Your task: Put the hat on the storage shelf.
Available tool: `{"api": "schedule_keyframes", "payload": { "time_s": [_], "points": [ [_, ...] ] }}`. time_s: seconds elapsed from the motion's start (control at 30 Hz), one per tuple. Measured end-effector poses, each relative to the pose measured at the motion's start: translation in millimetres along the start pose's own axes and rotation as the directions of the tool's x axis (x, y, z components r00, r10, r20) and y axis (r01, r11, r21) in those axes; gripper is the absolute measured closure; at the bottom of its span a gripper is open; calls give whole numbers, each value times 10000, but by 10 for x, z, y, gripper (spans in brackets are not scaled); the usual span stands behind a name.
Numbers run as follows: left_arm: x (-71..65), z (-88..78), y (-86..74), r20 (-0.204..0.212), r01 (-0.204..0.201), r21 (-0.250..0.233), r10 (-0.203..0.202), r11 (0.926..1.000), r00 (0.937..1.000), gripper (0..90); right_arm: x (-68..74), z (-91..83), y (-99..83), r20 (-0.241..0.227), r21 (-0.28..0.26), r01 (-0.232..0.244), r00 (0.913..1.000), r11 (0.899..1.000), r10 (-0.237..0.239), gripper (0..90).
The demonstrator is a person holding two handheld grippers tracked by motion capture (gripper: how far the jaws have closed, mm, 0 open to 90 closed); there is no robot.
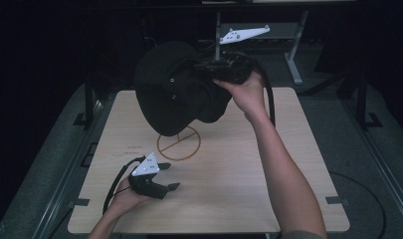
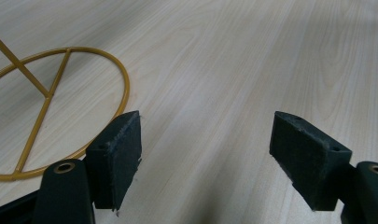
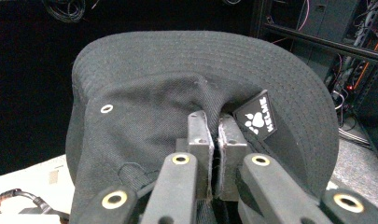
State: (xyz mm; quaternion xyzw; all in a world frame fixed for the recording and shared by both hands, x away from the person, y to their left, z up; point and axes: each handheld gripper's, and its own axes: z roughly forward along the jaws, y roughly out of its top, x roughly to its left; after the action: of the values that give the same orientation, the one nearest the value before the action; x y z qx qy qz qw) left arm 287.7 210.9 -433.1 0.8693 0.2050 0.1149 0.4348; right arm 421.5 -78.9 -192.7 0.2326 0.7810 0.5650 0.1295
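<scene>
Above the far half of the table (image 1: pixel 288 164), a black bucket hat (image 1: pixel 171 89) hangs in the air, held up by the right gripper (image 1: pixel 224 67), whose jaws are pressed together on a pinch of the crown fabric, just beside a small sewn label (image 3: pixel 256 117) with a paw print. The hat looks light and soft: the cloth folds and puckers where it is pinched, while the stitched brim keeps a rounder shape, so it should droop and swing rather than hold stiff. A fold of the crown or the brim edge seems the sound place to grip. Beneath it on the wood stands a yellow wire stand (image 1: pixel 178 143), its ring base flat on the table and a thin rod rising toward the hat. Near the front edge, the left gripper (image 1: pixel 164 177) rests low beside that ring, jaws wide apart and empty.
</scene>
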Motion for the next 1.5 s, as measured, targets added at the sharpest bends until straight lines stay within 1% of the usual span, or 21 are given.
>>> {"api": "schedule_keyframes", "payload": {
  "time_s": [0.13, 0.4, 0.5, 0.57, 0.6, 0.63, 0.7, 0.9, 1.07, 1.13, 1.3, 1.4, 1.47, 1.5],
  "points": [
    [2, 4, -2, 15, 71, 21, -71, 10000, 10000, 247, 4, 66, 40, -95, 37, -50, 9999, 10000, 50, 865],
    [5, 7, -2, 48, 71, 36, -72, 10000, 10000, 247, 12, 229, 95, -193, 101, -95, 9998, 9999, 97, 864],
    [11, 7, 0, 65, 15, 9, -15, 10000, 10000, 247, -1, 301, 113, -329, 76, -235, 9992, 9997, 238, 863],
    [23, 0, 0, 39, 24, -28, -24, 10000, 10000, 247, -8, 351, 126, -312, 89, -298, 9991, 9995, 300, 863],
    [27, -2, -2, 15, 43, -46, -43, 10000, 10000, 247, -12, 376, 131, -306, 90, -255, 9992, 9996, 258, 863],
    [27, -7, -4, 5, 125, -46, -125, 9999, 9999, 247, -11, 398, 136, -304, 126, -296, 9991, 9995, 300, 862],
    [31, -14, -4, -7, 164, -86, -164, 9998, 9999, 248, -17, 439, 140, -304, 142, -309, 9990, 9994, 313, 862],
    [31, -9, -1, 60, 145, -80, -144, 9999, 9999, 247, -24, 537, 135, -332, 239, -462, 9983, 9986, 470, 863],
    [23, -3, 3, 116, 93, -91, -92, 9999, 9999, 249, -24, 609, 130, -352, 281, -412, 9985, 9988, 421, 863],
    [21, 2, 6, 170, 5, -79, -4, 10000, 9999, 249, -24, 653, 122, -362, 284, -418, 9984, 9987, 428, 862],
    [13, 8, 6, 238, 26, -35, -25, 10000, 9997, 249, -13, 742, 115, -336, 379, -405, 9986, 9985, 418, 862],
    [3, 22, 5, 311, -7, 5, 6, 10000, 9995, 249, 7, 821, 112, -279, 529, -345, 9990, 9980, 360, 861],
    [-8, 35, 8, 379, -59, 37, 58, 10000, 9993, 249, 26, 885, 113, -329, 632, -260, 9991, 9977, 282, 858],
    [-13, 39, 11, 412, -135, 56, 133, 9999, 9991, 249, 30, 902, 115, -335, 662, -200, 9992, 9976, 223, 857]
  ]
}}
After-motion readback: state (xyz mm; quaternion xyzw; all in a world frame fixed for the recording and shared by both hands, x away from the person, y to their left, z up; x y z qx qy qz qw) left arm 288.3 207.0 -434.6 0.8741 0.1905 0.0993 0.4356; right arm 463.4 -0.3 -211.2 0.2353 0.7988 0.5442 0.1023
